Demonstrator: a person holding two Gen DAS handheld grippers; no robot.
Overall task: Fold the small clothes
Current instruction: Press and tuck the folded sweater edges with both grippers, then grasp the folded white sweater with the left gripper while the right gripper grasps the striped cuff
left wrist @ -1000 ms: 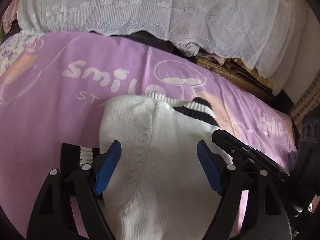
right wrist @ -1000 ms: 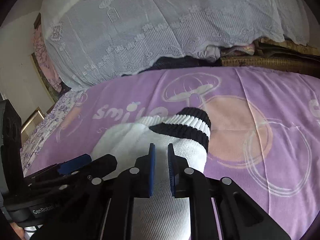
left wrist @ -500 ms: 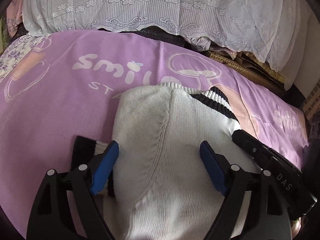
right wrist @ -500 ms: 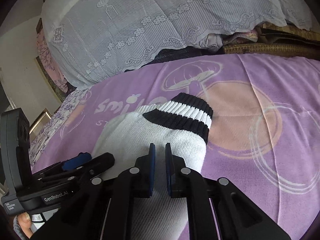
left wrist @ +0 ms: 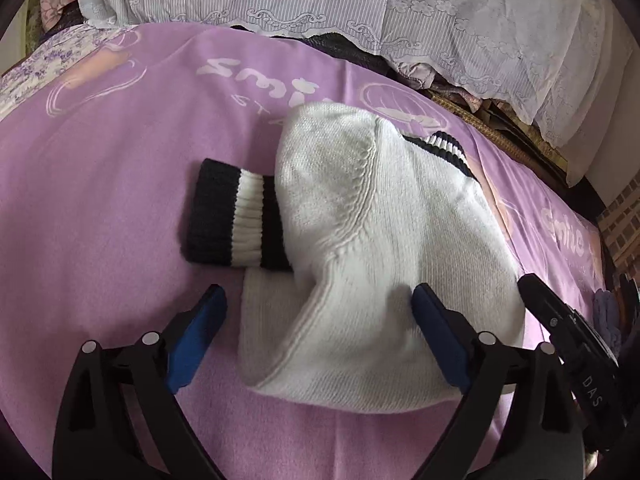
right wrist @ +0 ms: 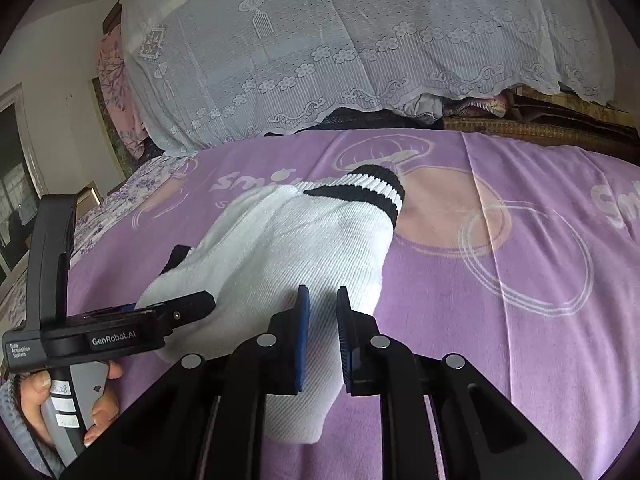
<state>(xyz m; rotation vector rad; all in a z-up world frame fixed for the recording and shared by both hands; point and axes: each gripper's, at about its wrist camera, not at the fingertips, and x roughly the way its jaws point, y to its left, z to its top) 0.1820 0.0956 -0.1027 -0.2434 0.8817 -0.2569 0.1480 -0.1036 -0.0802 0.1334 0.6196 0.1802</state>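
Lying mid-frame on the purple blanket (left wrist: 120,200), the white socks (left wrist: 380,240) look light and limp (best pinched at the folded lower edge). The left gripper (left wrist: 316,340) points steeply down, jaws opening wide, touching nothing I can make out.

Right view — the right gripper (right wrist: 320,332) straddles sock fabric at centre-bottom, its narrow jaws parting, tilted gently downward.

bare purple bedspread (right wrist: 500,320) lies open right of the folded white socks (right wrist: 288,248); a lace-draped pile (right wrist: 340,48) walls off the far edge, and the left gripper (right wrist: 132,316) crowds the socks' left side.
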